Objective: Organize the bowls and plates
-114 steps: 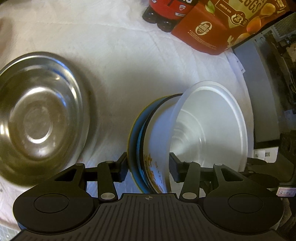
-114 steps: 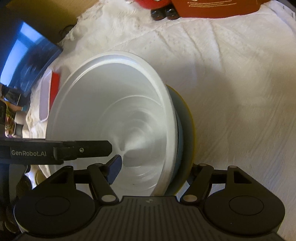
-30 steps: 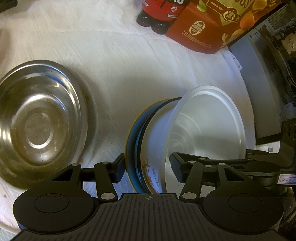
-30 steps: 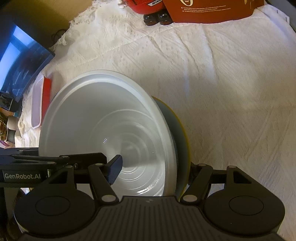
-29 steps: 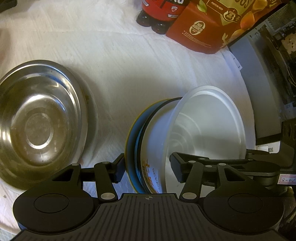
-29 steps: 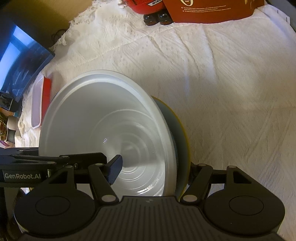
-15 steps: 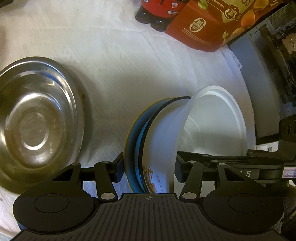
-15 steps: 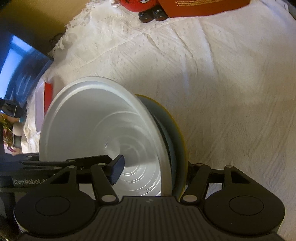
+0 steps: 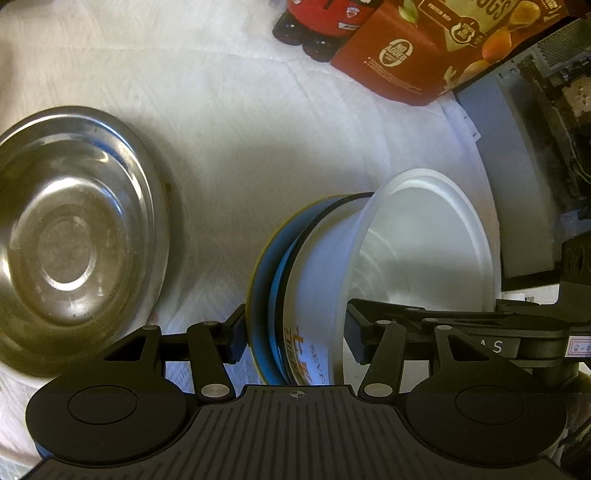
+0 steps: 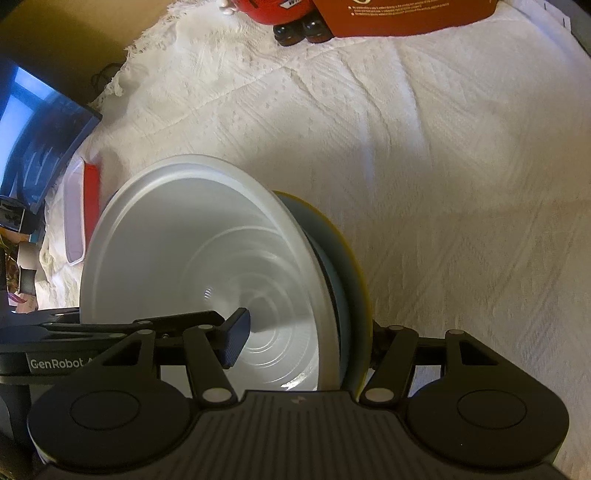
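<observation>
A stack of a white plastic bowl (image 9: 424, 243), a printed white bowl (image 9: 306, 347) and a blue plate with a yellow rim (image 9: 264, 280) is held on edge above the white cloth. My left gripper (image 9: 295, 332) is shut on the stack's near edge. My right gripper (image 10: 306, 339) is shut on the same stack (image 10: 207, 258) from the opposite side, one finger inside the white bowl, one behind the plate (image 10: 354, 280). A steel bowl (image 9: 70, 236) rests on the cloth to the left in the left wrist view.
A red snack bag (image 9: 424, 55) and dark bottles (image 9: 314, 29) stand at the far edge. A red-lidded container (image 10: 81, 214) lies at the cloth's left edge beside a screen (image 10: 40, 140). A grey case (image 9: 517, 177) stands to the right.
The held stack has drifted slightly while both grippers keep their hold. The steel bowl has not moved on the cloth.
</observation>
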A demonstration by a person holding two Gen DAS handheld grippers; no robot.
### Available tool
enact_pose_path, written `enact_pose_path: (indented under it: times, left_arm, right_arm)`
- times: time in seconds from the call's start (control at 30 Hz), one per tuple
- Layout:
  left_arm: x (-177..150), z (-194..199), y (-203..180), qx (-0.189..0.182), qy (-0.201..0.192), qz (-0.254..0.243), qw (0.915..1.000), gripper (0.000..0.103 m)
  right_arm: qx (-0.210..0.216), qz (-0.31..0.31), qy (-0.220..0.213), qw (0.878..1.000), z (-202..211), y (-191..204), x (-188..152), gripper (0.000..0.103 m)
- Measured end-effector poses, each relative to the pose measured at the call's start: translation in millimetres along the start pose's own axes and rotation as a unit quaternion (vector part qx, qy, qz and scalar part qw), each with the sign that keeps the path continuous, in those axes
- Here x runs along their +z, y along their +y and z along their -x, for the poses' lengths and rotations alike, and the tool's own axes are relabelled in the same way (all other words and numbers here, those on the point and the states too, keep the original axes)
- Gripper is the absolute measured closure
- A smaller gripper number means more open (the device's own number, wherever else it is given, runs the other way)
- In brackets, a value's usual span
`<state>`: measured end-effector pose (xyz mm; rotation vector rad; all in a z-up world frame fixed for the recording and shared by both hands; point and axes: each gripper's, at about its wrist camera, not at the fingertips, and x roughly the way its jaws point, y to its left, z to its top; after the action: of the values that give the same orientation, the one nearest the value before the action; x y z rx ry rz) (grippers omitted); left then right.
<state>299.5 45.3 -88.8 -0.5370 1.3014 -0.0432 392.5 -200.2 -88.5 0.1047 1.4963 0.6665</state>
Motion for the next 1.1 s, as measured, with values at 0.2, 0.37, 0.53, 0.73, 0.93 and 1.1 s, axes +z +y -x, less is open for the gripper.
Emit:
enact_pose_path:
  times: [0.2,0.37,0.53,0.73,0.93,1.1]
  left_arm:
    - [2.4,20.1,0.5,-0.020,-0.023,-0.007,0.9995,0.046]
    - [6.7,59.0,14.1,-0.037,-0.061,-0.010,0.9974,0.046]
    - [7.0,104.5,54.3,-0.026,-0.100,0.002,0.9947,0.046]
    - [-0.9,128.4,116.5,0.003,-0.109,0.039,0.9932,0.046]
    - [-8.5,109.9,168.6,-0.003,-0.083,0.089,0.9926,0.046]
    - [-11.1,93.2,181.6,0.005,-0.081,0.093,0.9923,0.047]
  right_arm:
    - [-0.015,0.010,-0.025,1.000,21.9,19.2,3.6,0.041]
    - [-0.015,0.045,-0.057,0.997,41.6,63.8,12.4,0.041]
    - [0.008,0.082,-0.064,0.995,28.5,123.4,25.4,0.040]
    - [0.031,0.094,-0.033,0.995,-21.3,176.7,33.6,0.041]
    - [0.012,0.098,0.015,0.995,-74.2,199.0,35.4,0.042]
    - [0.004,0.082,0.027,0.996,-96.4,194.5,36.3,0.039]
